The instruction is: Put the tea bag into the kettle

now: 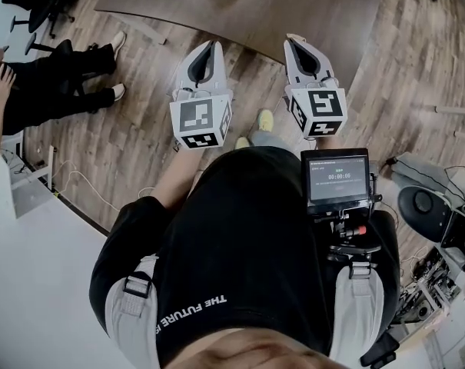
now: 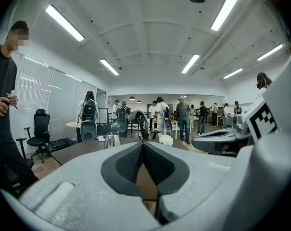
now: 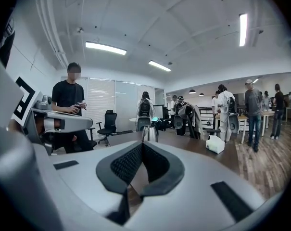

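**Desk:** How far along are you with the tea?

**Me:** By my reading it hasn't started. I'm standing on the wood floor (image 1: 140, 152), short of the worktop (image 1: 240, 6), with both tools held out in front of me. Starting on the left, the left gripper (image 2: 143, 144) has its fingers (image 2: 128, 163) closed tip to tip. Nothing is caught between them, and only a sliver of brown shows through the gap lower down.

**Desk:** And the kettle?

**Me:** The kettle (image 2: 111, 139) is upright on the worktop ahead of me, well away from both tools. It's a small shiny metal one. From here I can't tell whether its lid is on or off.

**Desk:** Do you have eyes on the tea bag?

**Me:** No, I can't pick out a tea bag anywhere. To the right of the kettle and apart from it there's a small white box (image 2: 165, 139) on the same worktop. It may hold the bags, but it's too small in view to say.

**Desk:** Right side?

**Me:** It's the same there. The right gripper (image 3: 142, 144) has its fingers pressed together and carries nothing. So the whole task is left, as I judge it: walk up, find and pick the bag, then drop it into the kettle.
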Demonstrator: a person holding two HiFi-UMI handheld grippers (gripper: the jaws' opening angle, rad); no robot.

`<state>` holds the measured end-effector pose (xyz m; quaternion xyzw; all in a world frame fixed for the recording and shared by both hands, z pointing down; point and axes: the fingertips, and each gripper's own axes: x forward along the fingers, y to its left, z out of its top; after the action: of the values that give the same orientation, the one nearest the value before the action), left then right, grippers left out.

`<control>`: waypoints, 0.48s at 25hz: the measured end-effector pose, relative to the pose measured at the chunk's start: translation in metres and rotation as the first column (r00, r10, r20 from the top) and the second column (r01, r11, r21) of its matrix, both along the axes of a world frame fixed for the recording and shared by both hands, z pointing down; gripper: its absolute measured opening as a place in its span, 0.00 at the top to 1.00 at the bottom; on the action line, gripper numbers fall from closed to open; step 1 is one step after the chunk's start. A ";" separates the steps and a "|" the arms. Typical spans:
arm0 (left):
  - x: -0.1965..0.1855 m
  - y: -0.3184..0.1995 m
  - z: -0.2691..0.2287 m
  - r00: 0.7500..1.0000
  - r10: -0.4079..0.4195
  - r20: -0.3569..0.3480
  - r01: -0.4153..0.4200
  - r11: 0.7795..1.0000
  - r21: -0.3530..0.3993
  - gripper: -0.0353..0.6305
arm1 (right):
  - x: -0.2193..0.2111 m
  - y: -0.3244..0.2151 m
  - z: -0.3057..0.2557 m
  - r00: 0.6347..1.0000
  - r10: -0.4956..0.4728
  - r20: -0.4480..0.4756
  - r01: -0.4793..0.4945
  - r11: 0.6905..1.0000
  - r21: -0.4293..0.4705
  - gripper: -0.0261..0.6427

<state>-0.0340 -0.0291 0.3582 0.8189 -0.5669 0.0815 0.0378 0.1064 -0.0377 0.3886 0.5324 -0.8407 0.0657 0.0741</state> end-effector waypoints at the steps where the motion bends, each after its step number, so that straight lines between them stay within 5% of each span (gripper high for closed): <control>1: -0.001 0.000 -0.001 1.000 -0.001 0.002 0.001 1.000 0.004 0.94 | 0.002 -0.001 0.001 1.000 0.004 -0.004 -0.004 1.000 0.000 0.95; 12: 0.023 -0.071 0.011 0.999 -0.037 0.022 0.038 0.999 -0.029 0.94 | 0.071 -0.078 0.043 0.995 0.030 -0.094 -0.041 0.993 -0.109 0.95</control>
<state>-0.0106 -0.1000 0.3690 0.8064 -0.5814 0.0980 0.0452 0.1775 -0.1159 0.4319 0.5448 -0.8219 0.0888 0.1410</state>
